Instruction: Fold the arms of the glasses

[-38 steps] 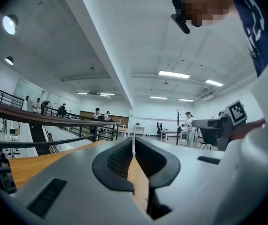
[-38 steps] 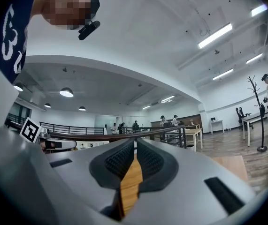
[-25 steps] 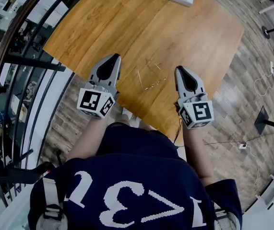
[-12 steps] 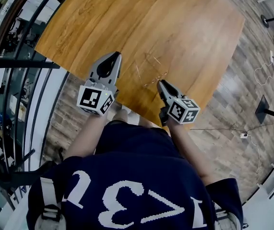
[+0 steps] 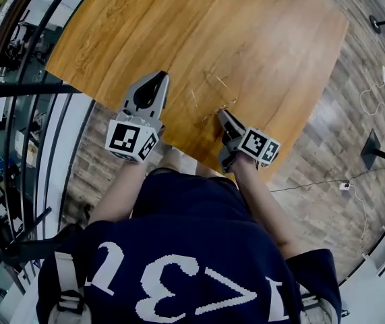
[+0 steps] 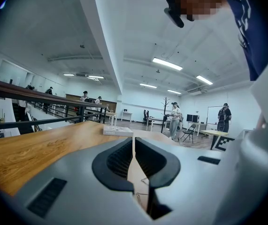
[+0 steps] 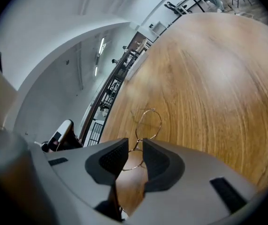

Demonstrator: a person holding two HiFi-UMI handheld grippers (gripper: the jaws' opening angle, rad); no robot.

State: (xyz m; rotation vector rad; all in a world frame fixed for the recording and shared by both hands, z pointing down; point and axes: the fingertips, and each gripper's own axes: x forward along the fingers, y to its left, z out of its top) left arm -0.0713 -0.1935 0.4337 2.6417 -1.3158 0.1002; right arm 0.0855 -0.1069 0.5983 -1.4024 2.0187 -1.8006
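Two grippers: right gripper [image 5: 220,115] nearer; left gripper [image 5: 160,77] aside, centre-left.
Glasses [image 7: 148,121]: wire rim crosswise between right jaws.
Jaws: right apart; left together, empty.

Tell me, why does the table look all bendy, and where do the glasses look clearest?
Right gripper view: the wide lens bends the table round, yet the glasses look sharp; head view: they are thin, faint lines; left gripper view: the ceiling lights glare.

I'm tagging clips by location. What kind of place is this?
Probably a large open-plan office or lab: a black railing beside the wooden table, desks with chairs across the room, long ceiling strip lights.
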